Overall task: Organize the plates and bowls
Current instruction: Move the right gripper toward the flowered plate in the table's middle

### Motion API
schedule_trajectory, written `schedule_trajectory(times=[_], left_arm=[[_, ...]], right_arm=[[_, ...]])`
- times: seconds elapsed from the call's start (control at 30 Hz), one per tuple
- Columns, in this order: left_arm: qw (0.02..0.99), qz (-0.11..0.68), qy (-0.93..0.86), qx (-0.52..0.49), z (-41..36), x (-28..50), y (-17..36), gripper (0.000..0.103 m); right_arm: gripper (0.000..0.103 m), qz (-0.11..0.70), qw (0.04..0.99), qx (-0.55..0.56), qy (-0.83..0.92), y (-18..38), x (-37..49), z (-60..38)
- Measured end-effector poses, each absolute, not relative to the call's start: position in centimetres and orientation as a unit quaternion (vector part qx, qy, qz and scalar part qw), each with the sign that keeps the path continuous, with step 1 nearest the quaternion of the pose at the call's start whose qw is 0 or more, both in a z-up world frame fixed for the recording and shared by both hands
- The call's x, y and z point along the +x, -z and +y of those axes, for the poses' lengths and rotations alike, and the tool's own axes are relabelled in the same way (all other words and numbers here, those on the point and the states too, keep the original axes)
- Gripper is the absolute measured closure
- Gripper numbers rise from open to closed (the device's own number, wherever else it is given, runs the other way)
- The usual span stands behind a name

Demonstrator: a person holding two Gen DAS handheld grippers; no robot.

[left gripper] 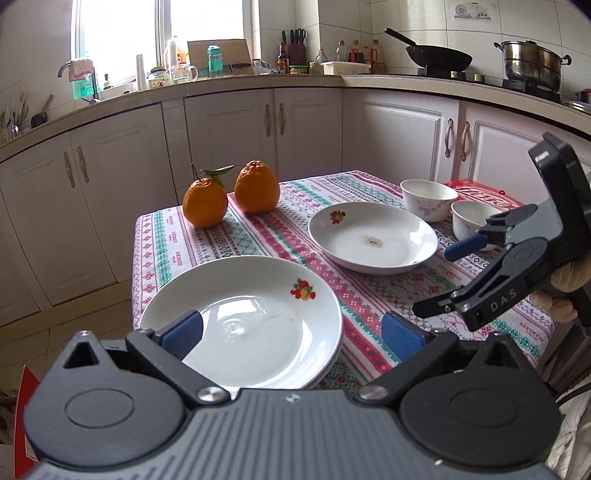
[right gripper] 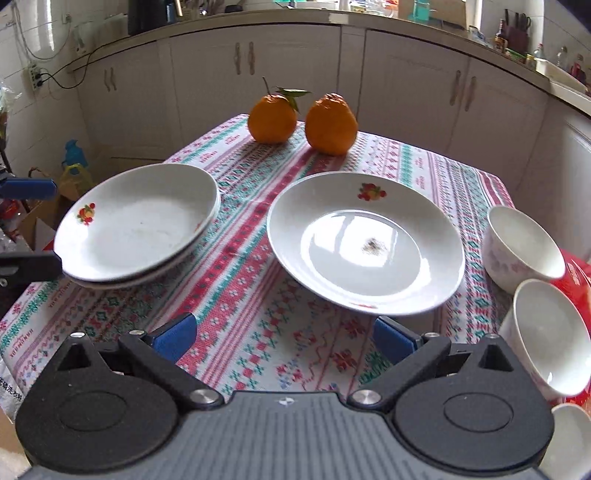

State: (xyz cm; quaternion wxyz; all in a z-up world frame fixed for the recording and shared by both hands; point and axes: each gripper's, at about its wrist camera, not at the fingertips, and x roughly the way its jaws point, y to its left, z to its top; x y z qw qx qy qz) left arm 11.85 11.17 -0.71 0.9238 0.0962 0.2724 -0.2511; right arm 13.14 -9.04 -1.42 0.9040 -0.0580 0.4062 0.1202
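Here, left gripper [left gripper: 291, 332] jaws released astride stacked plates [right gripper: 136, 225] at table edge [left gripper: 133, 273]; right gripper [right gripper: 282, 338] jaws released.

Kitchen, daylit. Window [left gripper: 162, 33] at 11 o'clock, bright, overexposed. Counter [left gripper: 258, 79] curves round the room over pale cabinets [left gripper: 229, 125] with paired handles. White tiled walls [left gripper: 424, 18]. Wok [left gripper: 436, 55] and steel pot [left gripper: 532, 59] on the stove at 1 o'clock. Faucet [left gripper: 66, 68] at 10 o'clock. Table under a striped patterned cloth [left gripper: 258, 229]. Floor [left gripper: 74, 332] tiled, pale.
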Motion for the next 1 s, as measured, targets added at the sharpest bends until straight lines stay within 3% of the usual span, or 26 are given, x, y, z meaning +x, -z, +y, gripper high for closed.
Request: schedule_trajectory(times=[0.3, 0.77, 1.0], left_arm=[[0.918, 0.279, 0.261, 0.108, 7.7, 13.3, 0.2, 0.001], [0.896, 0.282, 0.324, 0.112, 3.5, 18.9, -1.6, 0.001], [0.886, 0.272, 0.334, 0.173, 0.4, 22.3, -1.6, 0.001]], right_arm=[[0.0, 0.427, 0.9, -0.042, -0.077, 4.7, 13.3, -12.2], [0.0, 0.409, 0.909, -0.037, -0.075, 5.4, 16.2, -12.3], [0.0, 0.396, 0.915, -0.033, -0.07, 5.7, 17.1, -12.3]])
